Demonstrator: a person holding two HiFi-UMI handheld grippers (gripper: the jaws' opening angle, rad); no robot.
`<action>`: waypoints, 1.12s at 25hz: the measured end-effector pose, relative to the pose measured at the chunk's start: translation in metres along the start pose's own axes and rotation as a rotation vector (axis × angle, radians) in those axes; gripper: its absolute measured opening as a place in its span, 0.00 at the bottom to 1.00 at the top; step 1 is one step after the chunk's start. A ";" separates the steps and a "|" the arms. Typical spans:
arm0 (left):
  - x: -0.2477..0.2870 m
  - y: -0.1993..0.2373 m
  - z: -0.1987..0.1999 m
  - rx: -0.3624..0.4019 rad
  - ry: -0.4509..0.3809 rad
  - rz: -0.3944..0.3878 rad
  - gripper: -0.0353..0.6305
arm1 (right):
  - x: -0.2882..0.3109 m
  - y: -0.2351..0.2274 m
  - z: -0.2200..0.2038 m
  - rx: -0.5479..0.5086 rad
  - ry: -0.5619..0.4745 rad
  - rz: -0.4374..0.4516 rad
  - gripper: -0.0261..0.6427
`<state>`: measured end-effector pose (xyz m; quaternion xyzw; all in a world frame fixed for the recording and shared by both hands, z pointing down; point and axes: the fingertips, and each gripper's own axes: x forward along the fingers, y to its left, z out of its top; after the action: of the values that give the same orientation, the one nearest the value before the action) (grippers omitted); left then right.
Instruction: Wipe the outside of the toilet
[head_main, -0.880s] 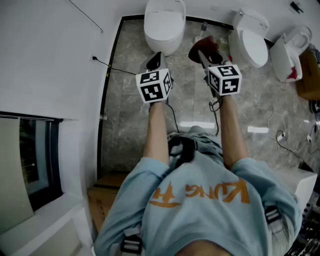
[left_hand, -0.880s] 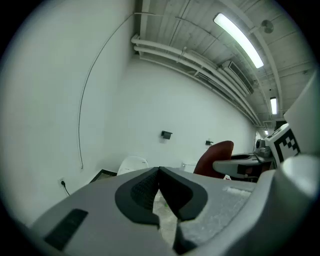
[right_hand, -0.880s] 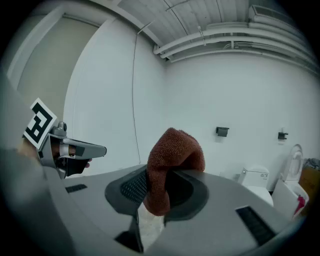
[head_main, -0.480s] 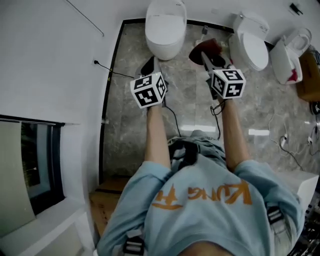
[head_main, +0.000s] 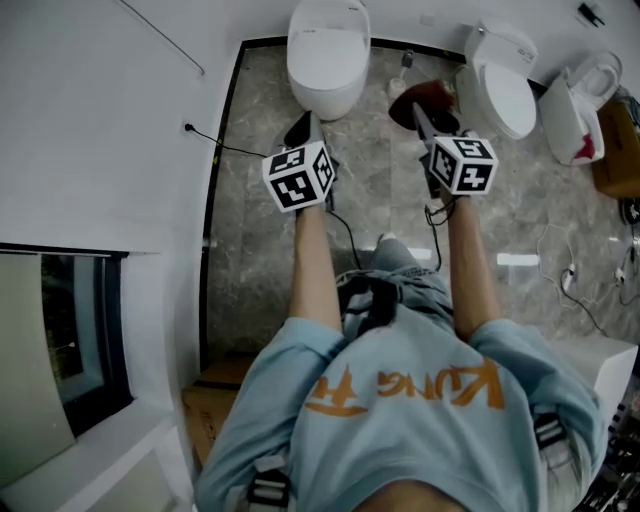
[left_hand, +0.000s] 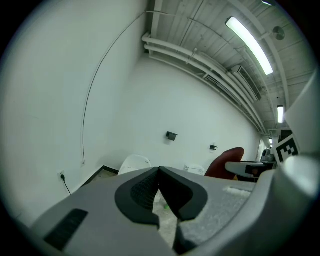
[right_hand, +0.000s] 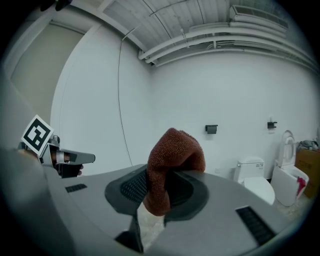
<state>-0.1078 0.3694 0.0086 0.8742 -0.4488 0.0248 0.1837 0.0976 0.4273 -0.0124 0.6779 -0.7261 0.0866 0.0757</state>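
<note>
Right gripper (right_hand: 161, 187) clamps a rust-red cloth (right_hand: 172, 152); left gripper (left_hand: 159, 175) is closed, empty, near the toilet (head_main: 325, 55). Orange shirt (head_main: 400, 440) lettering reads "KUNG".

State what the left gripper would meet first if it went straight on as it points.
Probably the white toilet just ahead of the left gripper, though depth is unclear.

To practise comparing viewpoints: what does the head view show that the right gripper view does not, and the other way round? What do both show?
Head view only: the person's blue shirt and forearms. Right gripper view only: the ceiling pipes, a wall holder, and a close look at the right gripper with its jaws clamped on the red-brown cloth. Both: that cloth, both grippers, including the left gripper, and a white toilet.
</note>
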 end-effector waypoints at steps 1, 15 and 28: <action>0.003 -0.002 0.000 0.002 0.002 -0.005 0.05 | 0.000 -0.004 0.000 0.005 0.001 -0.008 0.16; 0.085 0.017 0.011 0.010 0.024 0.032 0.05 | 0.083 -0.053 0.004 0.045 0.010 0.011 0.16; 0.269 0.032 -0.032 -0.017 0.155 0.151 0.05 | 0.244 -0.176 -0.031 -0.016 0.155 0.022 0.16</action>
<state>0.0311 0.1553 0.1041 0.8319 -0.4979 0.1023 0.2229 0.2564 0.1855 0.0772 0.6606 -0.7260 0.1338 0.1364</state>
